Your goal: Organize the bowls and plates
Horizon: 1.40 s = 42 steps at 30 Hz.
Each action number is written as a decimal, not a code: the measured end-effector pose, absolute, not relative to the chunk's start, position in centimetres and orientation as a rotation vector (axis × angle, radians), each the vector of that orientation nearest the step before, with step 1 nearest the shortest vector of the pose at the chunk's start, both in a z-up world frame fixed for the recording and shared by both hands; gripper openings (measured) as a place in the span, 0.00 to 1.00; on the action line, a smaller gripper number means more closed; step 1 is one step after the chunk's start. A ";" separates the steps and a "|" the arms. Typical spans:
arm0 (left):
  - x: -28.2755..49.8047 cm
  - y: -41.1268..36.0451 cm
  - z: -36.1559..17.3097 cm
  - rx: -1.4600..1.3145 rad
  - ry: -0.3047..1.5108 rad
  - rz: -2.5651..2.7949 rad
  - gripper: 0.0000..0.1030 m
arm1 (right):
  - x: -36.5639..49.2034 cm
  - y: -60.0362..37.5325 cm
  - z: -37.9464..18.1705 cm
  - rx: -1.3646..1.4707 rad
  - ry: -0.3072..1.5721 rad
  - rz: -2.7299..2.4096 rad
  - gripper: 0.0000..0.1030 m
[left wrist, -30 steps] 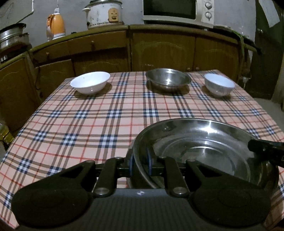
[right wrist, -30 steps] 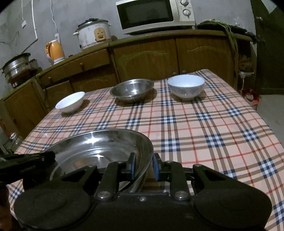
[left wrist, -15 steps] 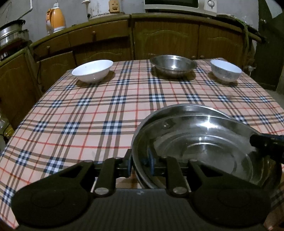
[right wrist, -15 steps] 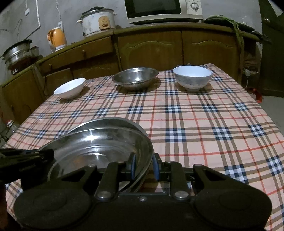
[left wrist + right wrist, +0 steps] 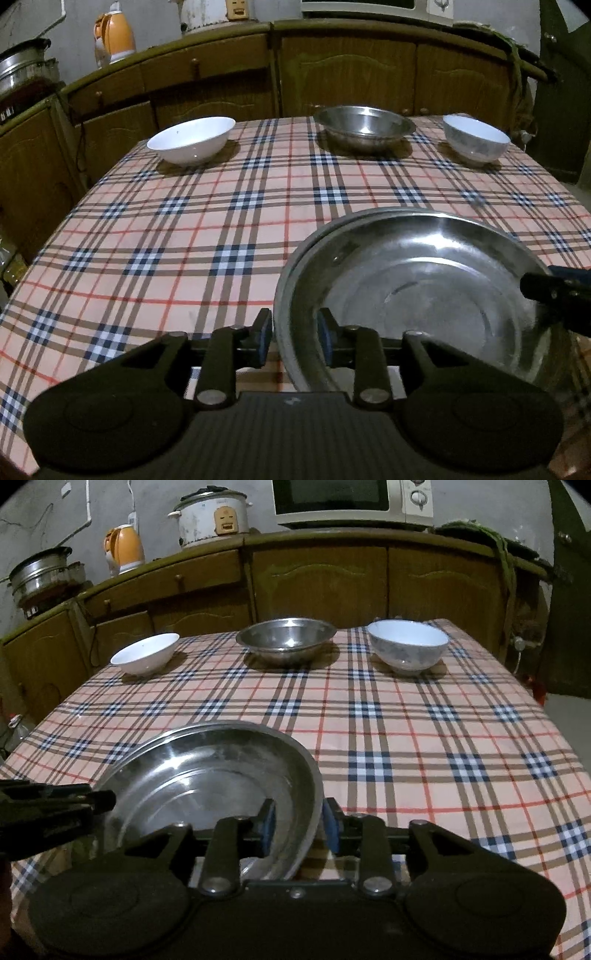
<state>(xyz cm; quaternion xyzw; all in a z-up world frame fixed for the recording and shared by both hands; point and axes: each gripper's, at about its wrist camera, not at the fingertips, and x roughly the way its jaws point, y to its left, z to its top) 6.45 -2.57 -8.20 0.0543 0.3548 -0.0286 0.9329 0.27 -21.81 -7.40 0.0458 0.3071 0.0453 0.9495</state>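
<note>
The steel plate [image 5: 424, 295] sits low and right of centre in the left wrist view and low and left in the right wrist view, nested on a second steel plate [image 5: 343, 225] whose rim shows just behind it, both on the checked tabletop [image 5: 184, 229]; the left gripper [image 5: 293, 338] straddles the plate's near-left rim with its jaws opening, a gap showing between the blue pads and the metal, and the right gripper [image 5: 299, 825] straddles the opposite rim, its jaws likewise opening and clear of the rim; I judge the plate thin, stiff and fairly light, its polished surface slippery, so the upturned rim is the only sensible hold, taken on two opposite sides as here; a single pinch would likely let it swing or slide; it should not break if dropped, though it would clatter and might dent; along the top of the frame stand a white bowl [image 5: 192, 140], a steel bowl [image 5: 364, 127] and a patterned white bowl [image 5: 476, 142], well apart; the two ceramic ones look heavier and chip-prone; no brand, label or writing is legible on any dish.
</note>
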 end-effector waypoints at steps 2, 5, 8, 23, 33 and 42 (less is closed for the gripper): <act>6.3 -2.4 -8.0 0.104 0.719 -0.058 0.39 | 0.1 -22.1 -7.1 0.100 0.613 0.085 0.40; 6.1 -2.0 -7.5 0.085 0.706 -0.051 0.48 | -0.3 -22.7 -6.4 0.117 0.594 0.083 0.52; 5.7 -1.6 -7.0 0.074 0.701 -0.062 0.54 | -1.3 -23.6 -5.8 0.138 0.597 0.109 0.56; 5.1 -0.4 -7.3 0.039 0.713 -0.060 0.58 | -5.6 -21.2 -7.1 0.023 0.661 0.294 0.56; 5.7 0.3 -7.6 0.008 0.723 -0.043 0.66 | -4.4 -22.8 -7.1 0.088 0.630 0.205 0.69; 7.7 0.2 -9.2 0.006 0.773 -0.034 0.67 | 0.3 -25.5 -8.5 0.245 0.670 0.151 0.70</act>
